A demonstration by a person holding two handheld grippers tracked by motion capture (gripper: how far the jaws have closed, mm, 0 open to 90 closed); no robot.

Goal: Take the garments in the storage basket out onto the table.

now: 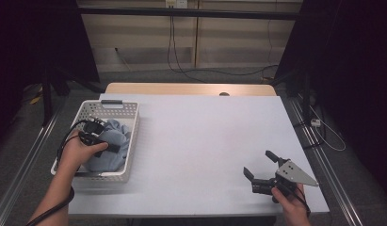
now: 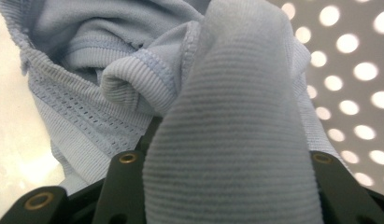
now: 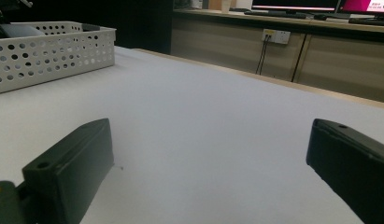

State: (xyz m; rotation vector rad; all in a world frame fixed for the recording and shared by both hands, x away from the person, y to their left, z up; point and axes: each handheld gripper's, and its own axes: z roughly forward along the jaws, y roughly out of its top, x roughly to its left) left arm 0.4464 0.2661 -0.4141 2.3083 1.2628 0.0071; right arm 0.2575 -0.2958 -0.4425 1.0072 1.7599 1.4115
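Near edge, high view: the right gripper (image 1: 260, 168) is hovering low over the white table (image 1: 205, 136) near its front right corner, held by the person's right hand (image 1: 291, 203). Its two black jaws are standing wide apart with nothing between them. In the right gripper view the same jaws are flanking a bare stretch of table, and the tabletop is showing plainly through the gap.

Further in, front left: the person's left hand (image 1: 80, 153) is reaching into the white perforated basket (image 1: 133, 123), which is sitting at the table's left edge. The left gripper (image 1: 116, 148) is pressing down into the light blue knitted garment (image 1: 113, 141) that is lying bunched inside the basket.

Left gripper view: a thick ribbed fold of the garment (image 2: 231, 140) is sitting directly between the two black jaws, filling the gap from one jaw to the other and touching both. The jaws are pinching that fold. More cloth, with a hem and an openwork band, is lying crumpled just behind the fold. The basket's dotted wall (image 2: 353, 79) is showing close behind the cloth.

The garment is lying well apart from the right gripper, across the table's width.

Far side: a wooden strip (image 1: 191, 88) is running along the table's back edge.
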